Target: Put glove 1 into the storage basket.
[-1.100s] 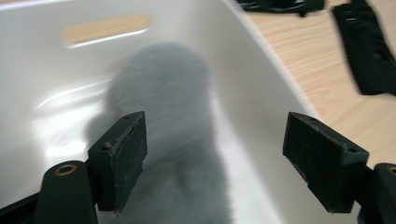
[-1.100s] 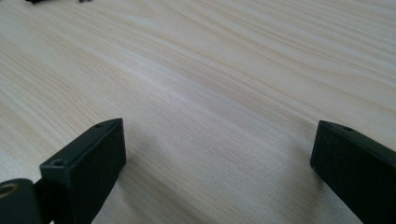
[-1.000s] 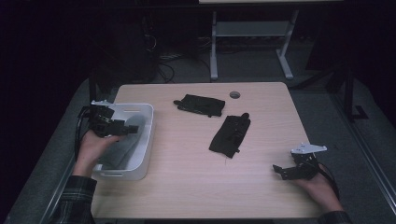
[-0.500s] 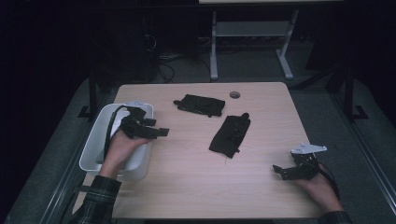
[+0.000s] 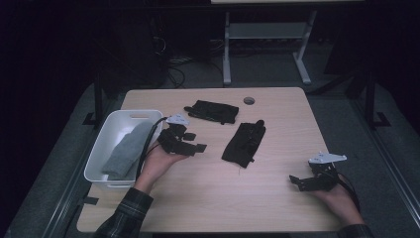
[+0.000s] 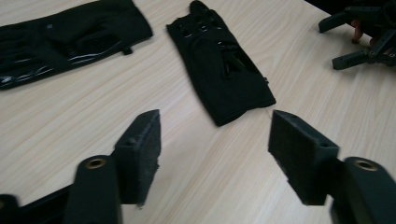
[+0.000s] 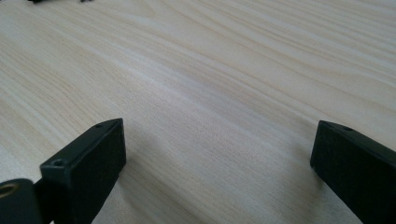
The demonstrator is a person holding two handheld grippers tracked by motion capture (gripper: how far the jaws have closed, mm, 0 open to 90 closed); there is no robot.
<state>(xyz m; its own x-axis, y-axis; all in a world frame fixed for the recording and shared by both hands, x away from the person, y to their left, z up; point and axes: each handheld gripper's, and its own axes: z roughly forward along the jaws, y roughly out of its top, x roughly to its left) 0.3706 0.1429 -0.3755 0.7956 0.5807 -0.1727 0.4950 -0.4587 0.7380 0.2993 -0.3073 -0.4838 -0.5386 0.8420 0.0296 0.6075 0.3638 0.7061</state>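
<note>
A: Step in hand?

B: An approach, by the look of it. The left gripper [image 5: 193, 142] is held just off the table, jaws released and nothing between them; they have just been closing in somewhat. Straight ahead of it, near but apart, the nearer glove [image 6: 219, 60] is lying flat with its cuff end turned toward the jaws.

A: And the next move?

B: Judged only: the jaws would have to be lowered over the cuff edge and pinched shut, since thin cloth lying flat gives little to bite. A carry back to the bin [image 5: 99, 153] behind the gripper is likely wanted.

A: Materials?

B: Glove: black, soft knit, with glossy grip patches on the fingers. A second glove [image 6: 65, 39] is seen off to the left of the jaws, same make, flat. Jaw pads are ribbed, matte black. Bin: white plastic, rounded corners, a grey cloth [image 5: 126, 148] folded inside. Table [image 5: 277, 208]: pale wood grain, smooth.

A: Other hand?

B: The right gripper [image 5: 301, 182] is resting well apart, jaws spread, empty, over bare wood.
</note>
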